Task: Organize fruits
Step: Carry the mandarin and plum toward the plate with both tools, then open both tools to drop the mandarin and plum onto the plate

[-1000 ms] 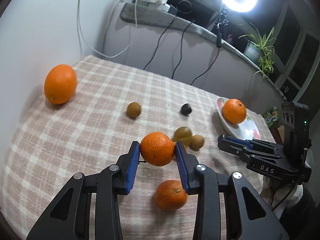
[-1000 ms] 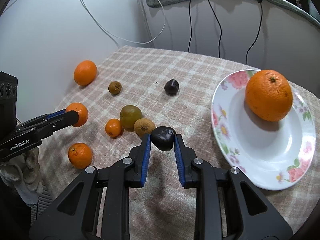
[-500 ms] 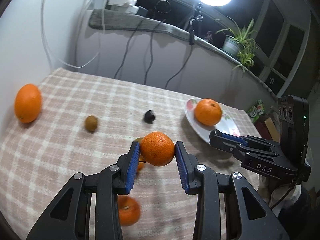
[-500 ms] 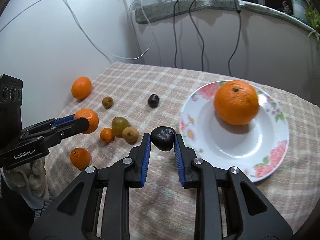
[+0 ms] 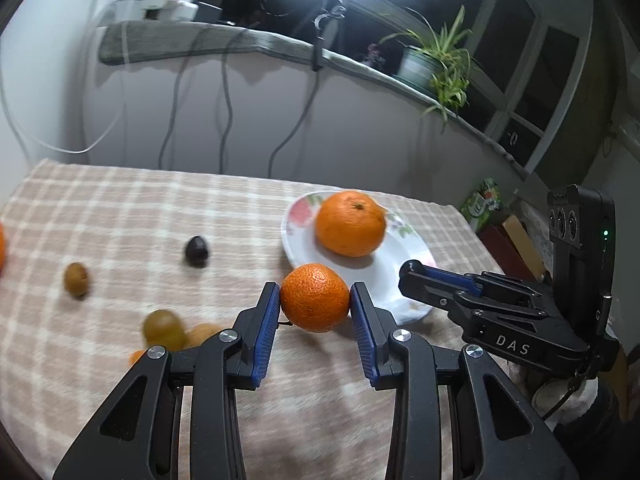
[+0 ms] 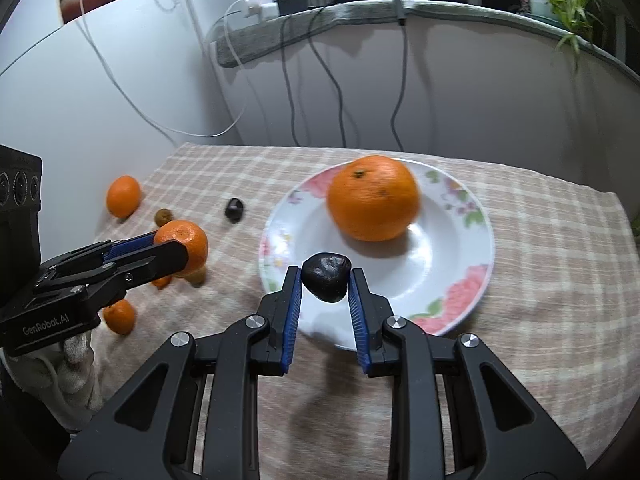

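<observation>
Writing: "DAS" on the right gripper (image 5: pixel 416 270) body; "GenRobot.AI" on the left gripper (image 6: pixel 172 246) body.
Left gripper: angled down over the bench (image 5: pixel 120 208), pads clamped on a mandarin (image 5: pixel 315 297) held near the plate (image 6: pixel 460 292) rim.
Right gripper: angled down, narrow, pinching a dark fruit (image 6: pixel 326 277) over the plate's near edge.
Plate: one, floral, holding one big orange (image 6: pixel 374 198).
Loose on the bench, right view: one orange (image 6: pixel 123 196) far left, one small brown fruit (image 6: pixel 163 217), one dark fruit (image 6: pixel 234 209), two small mandarins partly hidden under the left gripper.
Blur: the left view smears a green fruit (image 5: pixel 164 330).
</observation>
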Tool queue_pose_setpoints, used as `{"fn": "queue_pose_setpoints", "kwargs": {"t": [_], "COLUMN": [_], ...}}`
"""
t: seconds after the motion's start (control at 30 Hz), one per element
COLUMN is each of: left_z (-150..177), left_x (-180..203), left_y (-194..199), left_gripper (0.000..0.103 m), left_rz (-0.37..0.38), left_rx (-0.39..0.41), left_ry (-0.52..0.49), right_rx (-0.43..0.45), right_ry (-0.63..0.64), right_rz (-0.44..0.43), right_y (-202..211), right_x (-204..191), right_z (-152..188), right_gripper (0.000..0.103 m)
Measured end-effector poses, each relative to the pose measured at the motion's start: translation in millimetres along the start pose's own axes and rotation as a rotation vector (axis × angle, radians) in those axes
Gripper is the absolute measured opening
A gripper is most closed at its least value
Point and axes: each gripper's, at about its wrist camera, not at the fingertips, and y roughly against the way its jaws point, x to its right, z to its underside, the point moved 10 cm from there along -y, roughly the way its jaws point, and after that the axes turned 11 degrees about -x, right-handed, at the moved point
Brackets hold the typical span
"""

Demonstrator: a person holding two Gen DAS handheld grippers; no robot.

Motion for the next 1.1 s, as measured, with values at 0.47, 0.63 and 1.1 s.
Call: {"fn": "queue_pose_setpoints", "kwargs": {"t": [0.47,0.63,1.1], "left_z": [0,1,0], "left_x": [33,35,35], "left_y": [-39,-42,-46], "left_gripper": [0.035,0.035,0.036], "left_rz": [0.005,0.000,-0.010], "left_rx": [-0.062,-0.069,-0.079], "left_ry": [-0.069,-0.078,-0.083], "right_rx": [-0.017,-0.023,-0.028], "right_ry": [-0.033,-0.029,-0.029], "right_rz": [0.043,0.045,0.057], "right_y": [-2,-4,-6], "right_x": [32,32,33], "right_z": [7,8,8], "right_gripper": [0.025,0.025,0.025]}}
